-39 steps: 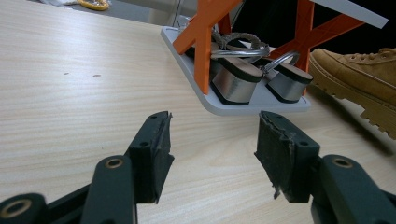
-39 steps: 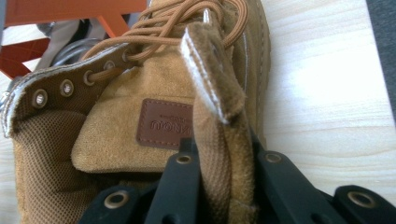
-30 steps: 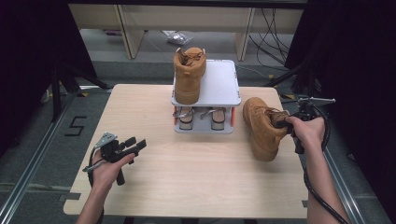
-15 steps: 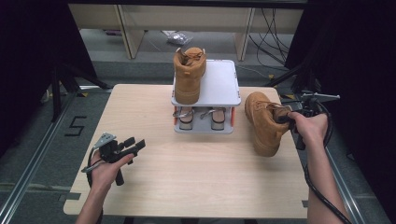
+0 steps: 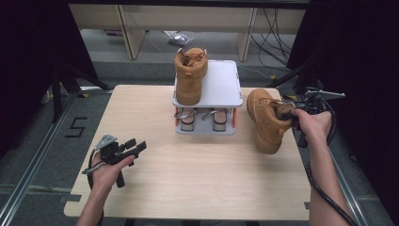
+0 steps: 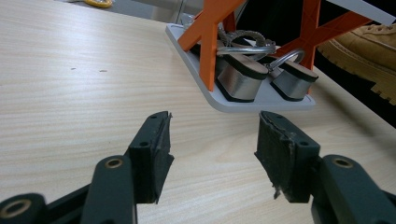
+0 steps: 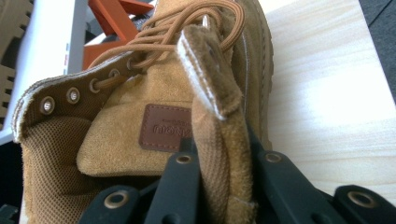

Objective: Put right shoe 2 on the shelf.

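Right gripper (image 5: pixel 288 114) clamped on tan boot's (image 5: pixel 267 119) collar, tilting it off the counter (image 5: pixel 197 179) toward the rack (image 5: pixel 221 84) ahead; left gripper (image 5: pixel 136 147) idle, jaws apart, empty.

I see a pale wooden table (image 5: pixel 188 188) carrying a small grey two-tier rack (image 5: pixel 221 80) toward twelve o'clock (orange posts between its tiers). A tan boot (image 5: pixel 266 122) stands directly on the wood at about two o'clock.
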### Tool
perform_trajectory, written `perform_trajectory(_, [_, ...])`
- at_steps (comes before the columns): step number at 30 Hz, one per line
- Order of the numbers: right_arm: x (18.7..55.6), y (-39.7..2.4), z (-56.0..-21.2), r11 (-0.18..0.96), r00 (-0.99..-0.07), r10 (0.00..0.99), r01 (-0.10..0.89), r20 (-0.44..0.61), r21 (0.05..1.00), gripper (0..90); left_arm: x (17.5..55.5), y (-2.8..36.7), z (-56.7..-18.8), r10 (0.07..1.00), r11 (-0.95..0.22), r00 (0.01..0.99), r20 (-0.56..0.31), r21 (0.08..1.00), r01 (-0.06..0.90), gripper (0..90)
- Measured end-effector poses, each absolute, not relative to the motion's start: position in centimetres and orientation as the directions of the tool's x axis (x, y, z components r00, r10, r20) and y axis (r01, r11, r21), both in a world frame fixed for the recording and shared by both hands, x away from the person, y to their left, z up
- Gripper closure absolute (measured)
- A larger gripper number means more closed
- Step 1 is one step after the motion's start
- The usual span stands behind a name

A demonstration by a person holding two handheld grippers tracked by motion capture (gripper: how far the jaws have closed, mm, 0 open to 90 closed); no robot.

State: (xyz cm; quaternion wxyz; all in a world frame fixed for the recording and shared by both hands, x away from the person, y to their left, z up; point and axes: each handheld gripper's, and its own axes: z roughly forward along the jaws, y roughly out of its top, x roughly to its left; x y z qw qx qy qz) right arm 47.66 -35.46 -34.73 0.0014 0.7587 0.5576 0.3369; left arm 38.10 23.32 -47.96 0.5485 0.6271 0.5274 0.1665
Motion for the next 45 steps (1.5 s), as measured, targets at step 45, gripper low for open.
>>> perform_trajectory(45, [48.4, -35.2, -31.2, -0.45, 0.119, 0.79, 0.779, 0.602, 0.437, 83.9, 38.0, 23.6, -48.1, 0.847, 0.155, 0.384, -0.367, 0.862, 0.482, 43.9])
